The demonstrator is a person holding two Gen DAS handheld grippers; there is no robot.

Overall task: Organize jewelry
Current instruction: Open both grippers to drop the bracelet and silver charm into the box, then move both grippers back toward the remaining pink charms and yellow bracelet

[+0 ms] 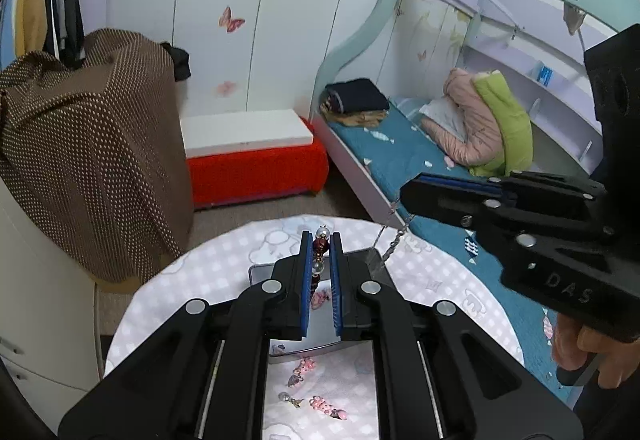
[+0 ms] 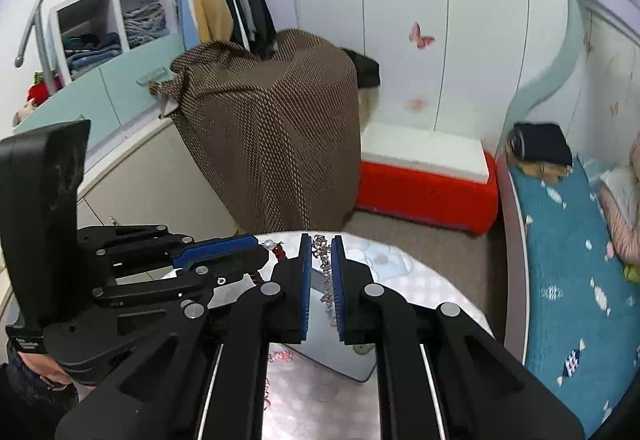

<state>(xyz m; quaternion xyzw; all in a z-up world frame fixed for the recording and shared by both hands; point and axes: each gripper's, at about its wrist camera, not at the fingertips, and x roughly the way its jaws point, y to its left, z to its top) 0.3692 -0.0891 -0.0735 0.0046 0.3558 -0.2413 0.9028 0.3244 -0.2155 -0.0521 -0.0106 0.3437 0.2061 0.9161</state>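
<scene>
- While both claws hang above the round table (image 1: 208,272), the left claw (image 1: 321,240) is clamped on a beaded bracelet (image 1: 320,245) of dark red and pearl beads.
- Just to its right, the right claw (image 2: 321,242) pinches a silver chain (image 2: 325,264), which dangles from its fingers.
- Below them a silver tray (image 2: 344,360) sits on the checked tablecloth.
- Near the tray, pink charms (image 1: 326,406) and a pearl earring (image 1: 290,399) lie loose on the cloth.
- Beyond the table stand a red bench (image 1: 256,168) and a bed (image 1: 404,156).
</scene>
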